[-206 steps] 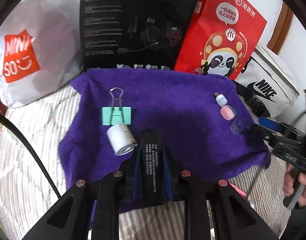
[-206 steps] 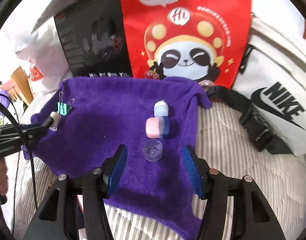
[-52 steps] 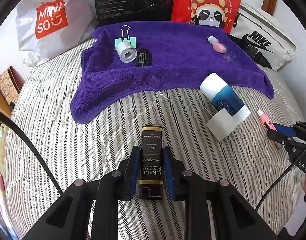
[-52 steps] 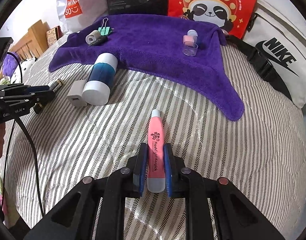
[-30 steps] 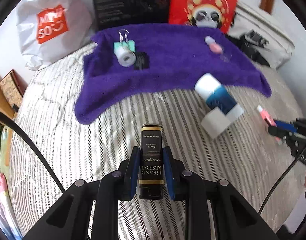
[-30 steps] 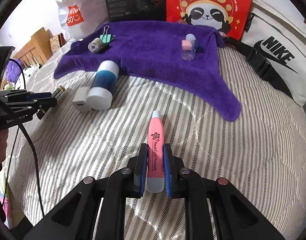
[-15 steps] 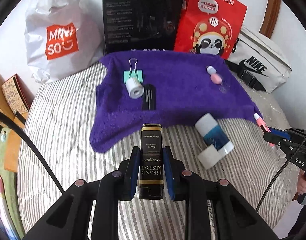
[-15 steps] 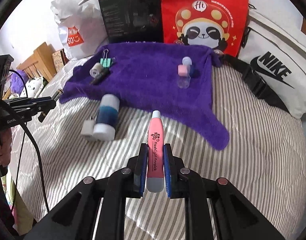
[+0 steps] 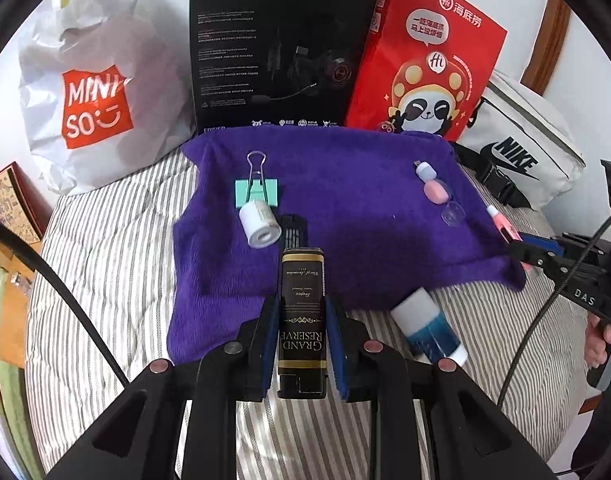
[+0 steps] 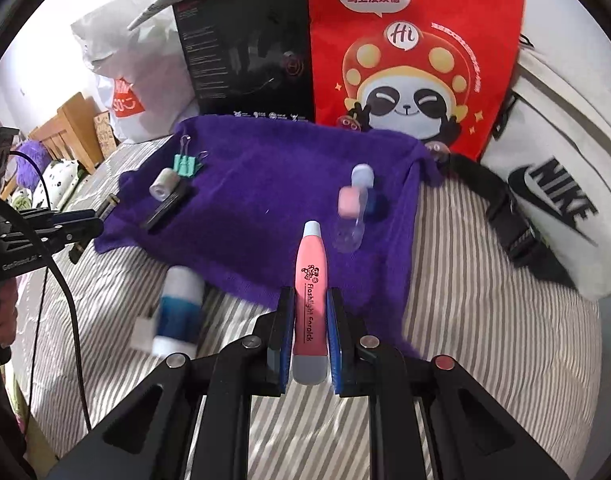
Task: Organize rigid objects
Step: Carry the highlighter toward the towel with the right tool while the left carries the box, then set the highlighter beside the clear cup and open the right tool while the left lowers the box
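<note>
The striped grey-and-white bedspread [image 9: 105, 280] runs off every edge, and the purple fleece towel [image 9: 345, 184] on it is partly hidden by both tools. The blue-and-white cylindrical bottle [image 10: 177, 308] lying off the towel is blurry in the right view. The left gripper [image 9: 301, 340] is clamped tight on a black-and-gold rectangular lighter [image 9: 302, 312], long axis pointing at the towel. The right gripper [image 10: 310, 332] squeezes a pink flashlight earpick pen [image 10: 311, 300], grey tip forward over the towel's near edge.

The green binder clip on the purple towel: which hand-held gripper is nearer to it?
Left. The left hand-held gripper is just short of the green binder clip; the right hand-held gripper is by the towel's opposite side.
</note>
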Available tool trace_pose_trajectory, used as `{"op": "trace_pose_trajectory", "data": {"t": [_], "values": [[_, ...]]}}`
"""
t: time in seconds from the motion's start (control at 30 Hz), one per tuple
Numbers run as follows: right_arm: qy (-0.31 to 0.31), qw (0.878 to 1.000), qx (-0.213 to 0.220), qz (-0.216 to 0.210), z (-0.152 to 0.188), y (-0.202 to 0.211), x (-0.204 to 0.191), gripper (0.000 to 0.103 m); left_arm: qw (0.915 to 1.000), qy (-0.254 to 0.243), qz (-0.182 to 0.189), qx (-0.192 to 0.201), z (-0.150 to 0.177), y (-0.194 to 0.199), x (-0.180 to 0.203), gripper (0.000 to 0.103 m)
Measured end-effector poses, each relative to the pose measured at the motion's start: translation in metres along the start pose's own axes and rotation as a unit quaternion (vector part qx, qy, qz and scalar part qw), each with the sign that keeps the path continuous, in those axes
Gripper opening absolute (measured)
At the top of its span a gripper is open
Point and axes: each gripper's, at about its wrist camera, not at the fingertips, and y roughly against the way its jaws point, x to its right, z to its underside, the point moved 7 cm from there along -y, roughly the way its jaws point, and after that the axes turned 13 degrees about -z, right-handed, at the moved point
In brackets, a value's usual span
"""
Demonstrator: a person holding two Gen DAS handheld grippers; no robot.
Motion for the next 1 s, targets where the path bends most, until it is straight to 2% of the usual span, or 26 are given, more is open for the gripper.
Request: {"op": "trace_pose_trajectory", "data": {"t": [0.27, 0.63, 1.0], "values": [[0.025, 0.999, -0.029, 0.008, -0.025, -0.033, 0.013, 0.015, 1.0, -0.007, 0.003, -0.003, -0.024, -0.018, 0.0, 0.022], [0.053, 0.995, -0.084, 0.008, -0.026, -0.082, 0.019, 0.015, 0.9998, -0.009, 0.015, -0.014, -0.036, -0.04, 0.004, 0.022], [0.047, 0.995, -0.087, 0.004, -0.024, -0.084, 0.027, 0.016, 0.9994, -0.011, 0.021, -0.025, -0.036, -0.051, 0.007, 0.022]]}}
